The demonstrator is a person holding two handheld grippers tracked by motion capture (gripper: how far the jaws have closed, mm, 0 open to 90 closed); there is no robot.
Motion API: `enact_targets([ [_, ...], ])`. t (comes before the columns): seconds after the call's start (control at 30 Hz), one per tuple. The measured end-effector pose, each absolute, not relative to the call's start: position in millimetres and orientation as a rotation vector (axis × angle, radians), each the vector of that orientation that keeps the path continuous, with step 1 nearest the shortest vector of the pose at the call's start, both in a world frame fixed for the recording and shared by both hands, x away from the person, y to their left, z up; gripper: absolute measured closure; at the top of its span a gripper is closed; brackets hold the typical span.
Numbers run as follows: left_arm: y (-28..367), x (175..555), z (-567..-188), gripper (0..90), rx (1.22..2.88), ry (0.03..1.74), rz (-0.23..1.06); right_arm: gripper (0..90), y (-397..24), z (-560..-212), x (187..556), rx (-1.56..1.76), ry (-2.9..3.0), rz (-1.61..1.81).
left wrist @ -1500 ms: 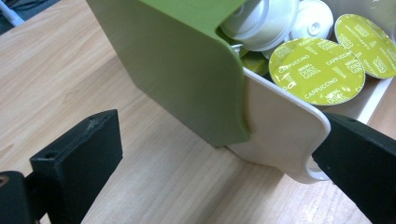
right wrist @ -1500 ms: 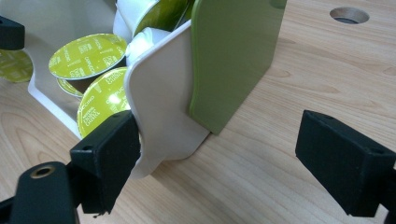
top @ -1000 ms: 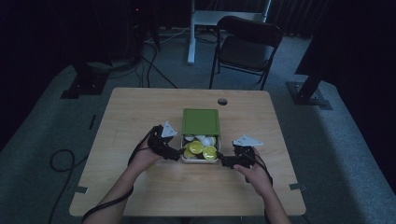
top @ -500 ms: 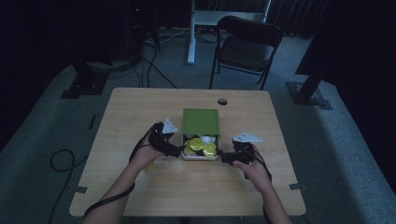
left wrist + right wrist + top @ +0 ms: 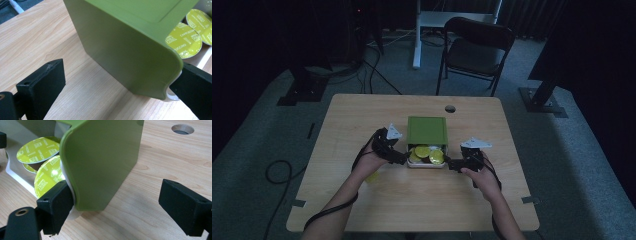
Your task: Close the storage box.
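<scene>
1. Wooden table (image 5: pixel 362 120) carries everything, standing on grey carpet in a dim room; the open box is the landmark for every place below.
2. Nearest the camera, the person's 2 forearms come in at the bottom of the high view, 1 gripper in each hand.
3. The left gripper (image 5: pixel 398 156) sits just beside the box's near-left corner. In the left gripper view its jaws stand wide apart, released, 1 jaw against the white rim (image 5: pixel 172 96) under the green lid (image 5: pixel 130 47), the other out over bare wood.
4. The right gripper (image 5: pixel 453 164) sits just beside the box's near-right corner. In the right gripper view its jaws are also spread, gripping nothing: 1 touches the white rim (image 5: pixel 71 216) at the lid's corner, the other is well off to the side.
5. The box (image 5: pixel 426 165), white with a green lid, lies between the 2 grippers, near the table's middle.
6. Inside it lie yellow-green coffee capsules (image 5: pixel 422 151), some overlapping.
7. The lid is swung open on the box's far side.
8. Beyond the box, a round cable hole (image 5: pixel 450 108) sits near the far table edge.
9. Farther back, a black folding chair (image 5: pixel 477 52) stands on the carpet.
</scene>
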State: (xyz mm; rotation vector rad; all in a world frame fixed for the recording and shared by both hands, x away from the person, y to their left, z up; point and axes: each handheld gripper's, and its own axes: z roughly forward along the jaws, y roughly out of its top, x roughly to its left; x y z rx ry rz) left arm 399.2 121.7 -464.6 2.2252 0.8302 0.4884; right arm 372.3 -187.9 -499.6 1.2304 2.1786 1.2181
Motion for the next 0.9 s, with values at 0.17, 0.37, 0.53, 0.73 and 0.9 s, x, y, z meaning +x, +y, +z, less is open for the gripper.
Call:
enact_targets([
  [0.17,121,401,-464,1.9,2.224,0.84,0.498,12.6,-188,-500,376,1.239,2.174,1.215],
  [0.37,120,402,-464,1.9,2.231,0.839,0.502,12.2,-187,-499,379,1.245,2.184,1.218],
  [0.53,120,399,-464,2.2,2.231,0.839,0.508,13.1,-186,-500,378,1.236,2.186,1.211],
  [0.73,123,395,-467,2.2,2.247,0.829,0.474,13.2,-183,-500,373,1.212,2.196,1.18],
  [0.9,126,387,-468,2.1,2.229,0.831,0.439,13.2,-183,-501,368,1.214,2.192,1.202],
])
